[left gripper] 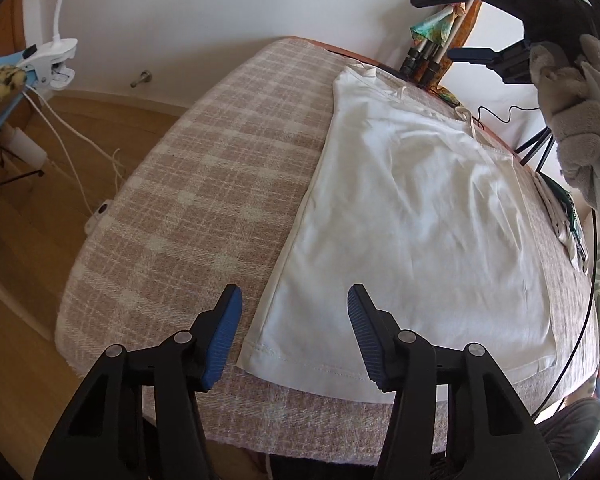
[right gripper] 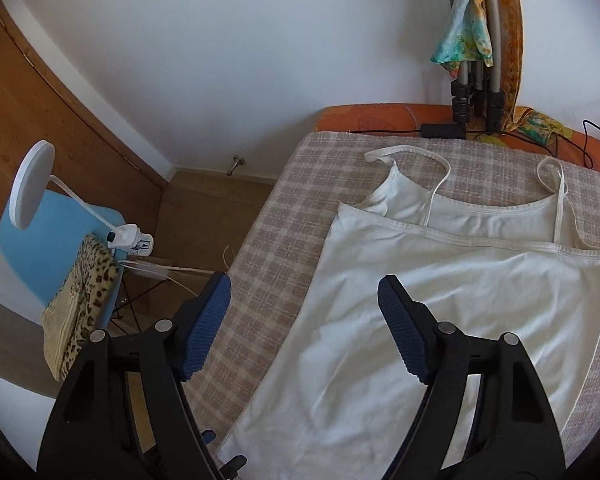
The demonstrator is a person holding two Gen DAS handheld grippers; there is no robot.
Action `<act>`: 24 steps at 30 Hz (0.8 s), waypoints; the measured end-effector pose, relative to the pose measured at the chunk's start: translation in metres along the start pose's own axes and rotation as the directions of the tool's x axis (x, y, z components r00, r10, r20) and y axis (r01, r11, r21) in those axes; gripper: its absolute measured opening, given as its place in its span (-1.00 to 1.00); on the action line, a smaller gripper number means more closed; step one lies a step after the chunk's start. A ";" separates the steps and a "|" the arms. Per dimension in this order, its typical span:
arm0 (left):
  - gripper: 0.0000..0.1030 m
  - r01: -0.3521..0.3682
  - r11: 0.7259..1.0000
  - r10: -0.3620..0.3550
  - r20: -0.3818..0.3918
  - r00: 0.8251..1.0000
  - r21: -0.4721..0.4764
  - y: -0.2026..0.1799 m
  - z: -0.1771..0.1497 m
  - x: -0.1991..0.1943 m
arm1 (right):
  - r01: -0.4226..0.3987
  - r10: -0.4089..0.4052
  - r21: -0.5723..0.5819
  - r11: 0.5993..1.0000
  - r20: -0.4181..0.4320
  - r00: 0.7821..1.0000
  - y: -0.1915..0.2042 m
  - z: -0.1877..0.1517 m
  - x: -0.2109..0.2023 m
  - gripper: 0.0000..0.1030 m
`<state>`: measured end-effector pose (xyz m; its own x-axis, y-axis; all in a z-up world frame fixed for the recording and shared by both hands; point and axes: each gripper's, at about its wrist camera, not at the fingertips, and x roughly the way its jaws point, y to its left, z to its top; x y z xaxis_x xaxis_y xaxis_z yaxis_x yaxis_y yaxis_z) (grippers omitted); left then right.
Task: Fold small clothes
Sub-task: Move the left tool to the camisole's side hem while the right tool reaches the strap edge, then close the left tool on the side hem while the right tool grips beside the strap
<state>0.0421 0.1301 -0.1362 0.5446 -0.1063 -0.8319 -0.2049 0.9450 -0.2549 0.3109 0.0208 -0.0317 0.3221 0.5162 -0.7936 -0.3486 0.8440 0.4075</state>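
My left tongs (left gripper: 295, 312) wide open over near hem of white camisole (left gripper: 412, 216), flat on plaid table (left gripper: 204, 184); right tongs (right gripper: 305, 300) open too, holding nothing.

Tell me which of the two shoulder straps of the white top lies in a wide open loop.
The left strap of the white camisole, toward the chair side: it spreads into a broad loop on the checked blanket. The right strap lies narrow, nearly straight.

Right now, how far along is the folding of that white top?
Barely begun. Done: the white camisole lies spread flat on the checked blanket, straps at the far end. In hand: nothing; the left gripper and right gripper hang open above it, holding no cloth. Left: every fold, since no crease shows yet.
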 end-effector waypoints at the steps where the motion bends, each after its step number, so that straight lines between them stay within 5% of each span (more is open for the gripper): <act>1: -0.01 0.007 1.000 -0.007 -0.005 1.000 -0.010 0.002 0.000 0.001 | -0.001 0.001 0.022 1.000 -0.024 1.000 -0.002 0.005 0.018 0.47; 5: -0.22 0.048 0.998 -0.049 -0.024 0.999 -0.043 0.009 0.001 0.005 | 0.045 -0.037 0.079 0.996 -0.099 0.994 -0.008 0.017 0.083 0.24; 11: -0.33 0.091 0.995 -0.093 -0.041 0.995 -0.040 0.008 -0.002 0.011 | 0.188 -0.184 0.017 0.982 -0.145 0.972 -0.010 0.027 0.141 0.16; 17: -0.84 0.131 0.990 -0.134 -0.047 0.990 -0.059 0.012 0.001 0.014 | 0.218 -0.210 0.025 0.976 -0.174 0.962 -0.019 0.042 0.160 0.03; 24: -0.91 0.174 0.984 -0.175 -0.019 0.984 -0.050 0.010 0.001 0.005 | 0.312 -0.329 -0.120 0.943 -0.174 0.928 0.002 0.046 0.174 -0.11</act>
<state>0.0430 0.1392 -0.1424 0.5562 -0.2757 -0.7840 -0.1478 0.8955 -0.4198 0.4073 0.1190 -0.1484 0.2605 0.1758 -0.9493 -0.3336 0.9391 0.0823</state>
